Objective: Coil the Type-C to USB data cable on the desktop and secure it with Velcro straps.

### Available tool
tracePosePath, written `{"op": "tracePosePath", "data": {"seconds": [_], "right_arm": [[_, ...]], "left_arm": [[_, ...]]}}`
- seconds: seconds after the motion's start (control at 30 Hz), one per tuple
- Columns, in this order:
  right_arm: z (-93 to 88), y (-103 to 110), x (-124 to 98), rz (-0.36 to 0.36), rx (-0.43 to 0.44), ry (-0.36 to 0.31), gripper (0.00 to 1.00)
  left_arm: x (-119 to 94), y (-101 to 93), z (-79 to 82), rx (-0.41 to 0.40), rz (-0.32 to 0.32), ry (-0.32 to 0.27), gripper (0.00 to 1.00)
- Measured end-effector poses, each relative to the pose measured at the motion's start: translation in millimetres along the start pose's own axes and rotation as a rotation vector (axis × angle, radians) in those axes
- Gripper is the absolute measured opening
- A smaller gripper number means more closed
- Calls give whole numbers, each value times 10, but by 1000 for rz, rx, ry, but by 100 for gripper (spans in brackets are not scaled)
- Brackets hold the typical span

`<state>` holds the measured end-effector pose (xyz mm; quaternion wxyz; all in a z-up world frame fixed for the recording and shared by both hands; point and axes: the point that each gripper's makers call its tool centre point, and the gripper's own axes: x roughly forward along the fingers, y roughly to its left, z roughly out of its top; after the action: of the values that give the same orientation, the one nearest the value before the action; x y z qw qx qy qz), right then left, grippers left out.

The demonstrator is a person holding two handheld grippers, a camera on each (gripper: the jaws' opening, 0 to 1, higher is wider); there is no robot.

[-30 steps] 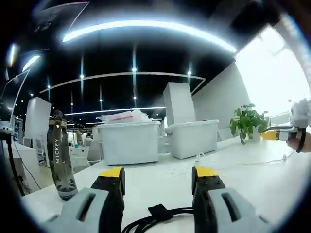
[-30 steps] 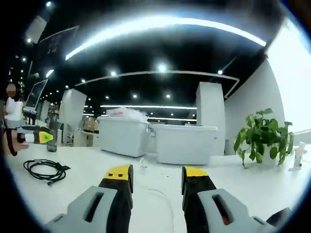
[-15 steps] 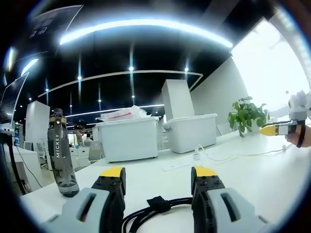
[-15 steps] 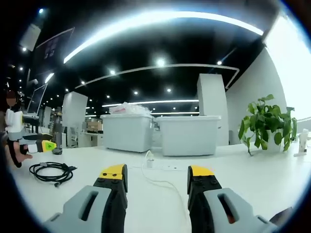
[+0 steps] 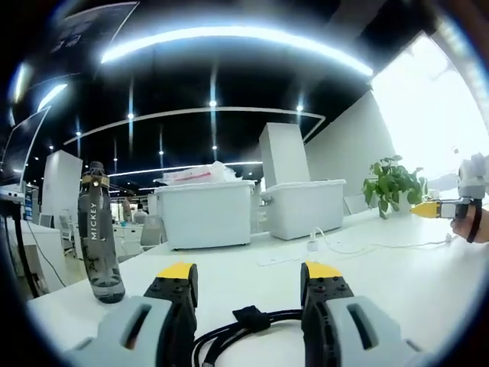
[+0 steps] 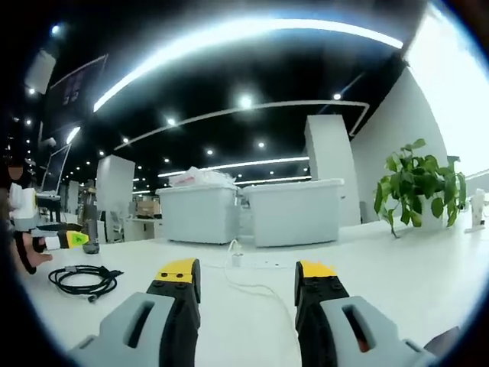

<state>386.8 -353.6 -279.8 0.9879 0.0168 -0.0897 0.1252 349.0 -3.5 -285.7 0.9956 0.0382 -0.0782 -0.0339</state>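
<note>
Your left hand-held gripper hovers low over the white counter, jaws spread and grasping nothing, with the black data cable lying coiled on the counter between and just below the tips. A dark Velcro strap already sits wrapped around the bundle. Compared with a second ago, the left gripper view has tipped slightly and a little more of the coil shows, while the cable itself appears not to have moved; that suggests the coiling and strapping are done and you are backing off rather than reaching in.

The left gripper view alone gives the close look at the strap, plus a dark water bottle standing to the left. It also catches your right hand-held gripper far off at the right edge.

In the right gripper view, the whole loop of the cable lies well to the left on the counter. Your right hand-held gripper there shows released, empty jaws, a white charger lead ahead, storage bins beyond and a potted plant at right.
</note>
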Motion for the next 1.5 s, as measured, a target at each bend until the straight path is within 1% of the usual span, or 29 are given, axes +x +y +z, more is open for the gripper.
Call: {"op": "tracePosePath", "data": {"seconds": [0.07,0.13,0.3,0.47,0.63,0.9,1.0,1.33,1.5], "right_arm": [[-2,4,8,-6,-25,-1,50],[-27,-3,11,-8,-31,7,50],[-99,-28,15,-12,4,34,49],[-96,19,11,6,6,36,49],[-100,92,12,33,-20,41,49],[-111,82,16,28,-18,45,49],[-133,106,16,34,-12,55,48],[-134,133,14,43,-5,58,48],[-149,193,13,58,-21,62,48]], "left_arm": [[12,-41,-25,3,-12,10,55],[19,-65,-21,15,-20,10,55],[20,-61,11,21,-19,2,55],[27,-39,-13,19,-12,12,55],[24,-38,-19,25,-11,18,55],[-1,-58,-16,22,-16,18,55],[-19,-72,-21,27,-18,20,55],[-21,-63,-36,32,-16,28,54],[-25,-74,-28,29,-21,27,54]]}}
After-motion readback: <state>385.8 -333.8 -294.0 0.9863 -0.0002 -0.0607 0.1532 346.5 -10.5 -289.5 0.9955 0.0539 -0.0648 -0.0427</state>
